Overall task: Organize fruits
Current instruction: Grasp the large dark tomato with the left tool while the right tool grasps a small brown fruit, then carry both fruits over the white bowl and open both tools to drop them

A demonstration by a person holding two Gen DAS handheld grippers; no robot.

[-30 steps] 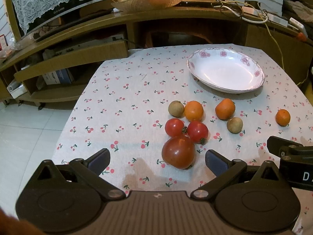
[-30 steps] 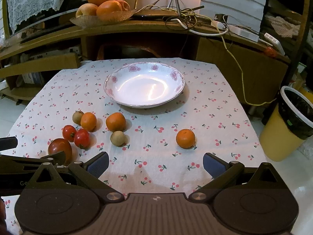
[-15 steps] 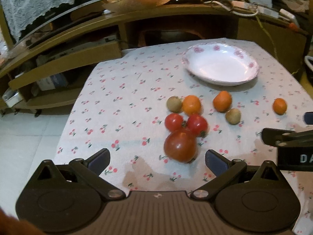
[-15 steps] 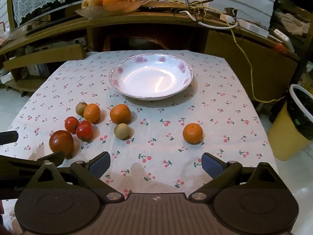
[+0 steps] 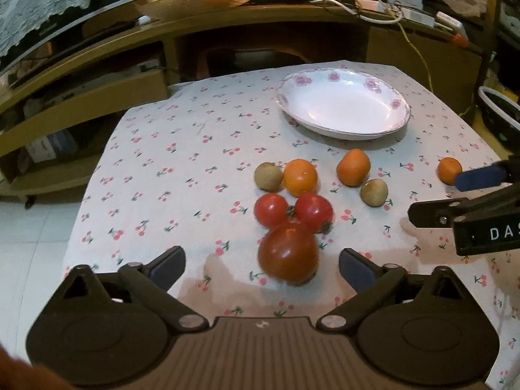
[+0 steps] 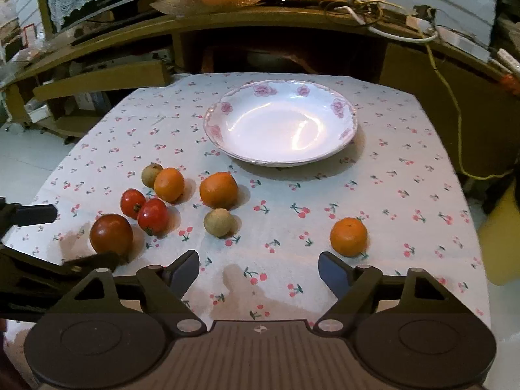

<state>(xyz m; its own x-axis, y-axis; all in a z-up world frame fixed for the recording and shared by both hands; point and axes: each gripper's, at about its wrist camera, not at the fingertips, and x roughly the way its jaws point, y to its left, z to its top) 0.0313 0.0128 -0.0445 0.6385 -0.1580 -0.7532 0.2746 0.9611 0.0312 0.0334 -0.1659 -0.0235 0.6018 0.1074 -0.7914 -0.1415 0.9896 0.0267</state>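
Note:
A white flowered plate (image 5: 341, 110) (image 6: 281, 123) sits empty at the back of the cherry-print table. In front lie a large dark tomato (image 5: 288, 257) (image 6: 111, 234), two small red tomatoes (image 5: 313, 212) (image 6: 152, 216), three oranges (image 5: 299, 177) (image 6: 218, 190) (image 6: 348, 236) and two small brown fruits (image 5: 374, 192) (image 6: 218, 222). My left gripper (image 5: 261, 268) is open, its fingers either side of the large tomato, just short of it. My right gripper (image 6: 258, 271) is open and empty, near the lone orange.
A wooden shelf unit (image 6: 276, 19) stands behind the table with a fruit tray (image 6: 211, 0) and tangled cables (image 6: 373, 16). A yellow bin (image 6: 500, 247) stands on the floor at the right. The table's left edge (image 5: 87, 195) drops to tiled floor.
Both grippers have moved forward over the table and shifted a little left. The large tomato now sits nearer the left gripper's fingers. No fruit has moved.

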